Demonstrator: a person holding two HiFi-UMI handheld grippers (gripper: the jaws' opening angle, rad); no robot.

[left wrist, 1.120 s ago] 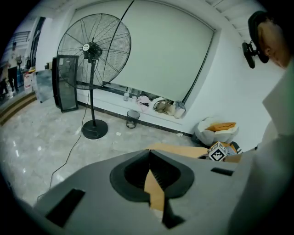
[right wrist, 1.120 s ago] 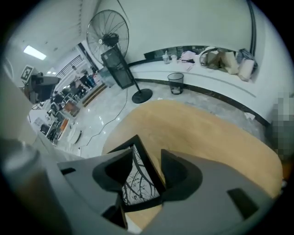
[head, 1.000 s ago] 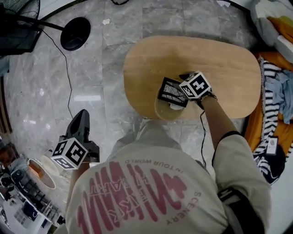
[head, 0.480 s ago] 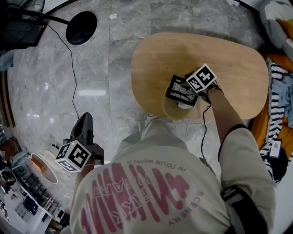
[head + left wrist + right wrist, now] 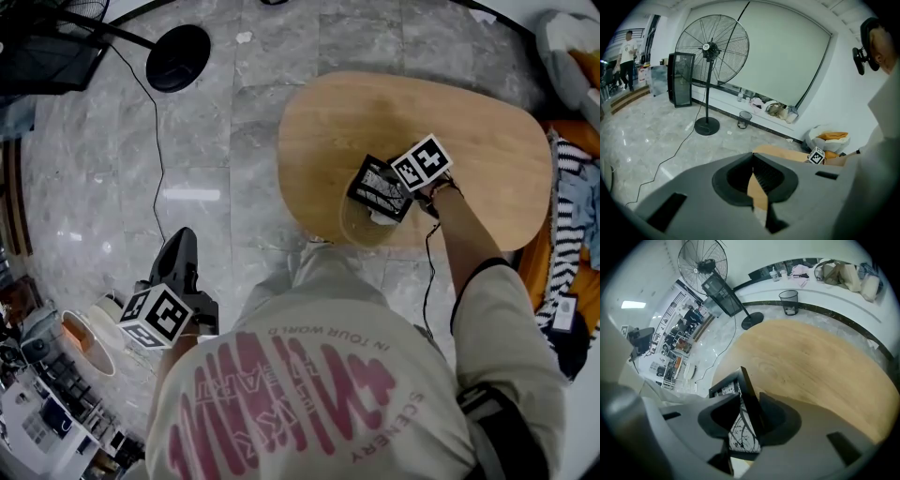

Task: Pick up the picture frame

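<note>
The picture frame (image 5: 377, 187), black-edged with a black-and-white print, stands tilted near the front edge of the oval wooden table (image 5: 469, 122). My right gripper (image 5: 392, 192) points steeply down at the frame's right edge. In the right gripper view its jaws are closing. The frame (image 5: 740, 427) is between them, and both fingers look to be against it at my right gripper (image 5: 748, 401). My left gripper (image 5: 180, 240) hangs over the floor at the lower left, far from the table. It is shut with nothing in it, and its fingertips meet at my left gripper (image 5: 753, 157).
A standing fan (image 5: 712, 47) with a round black base (image 5: 178, 56) and a trailing cable stands on the marble floor to the far left. Striped clothes (image 5: 567, 225) lie right of the table. Cluttered shelves (image 5: 47, 384) are at the lower left. A wire bin (image 5: 789, 301) stands beyond the table.
The right gripper has stayed at the frame, which stands at the same spot on the table. The left gripper has drifted a little over the floor.
</note>
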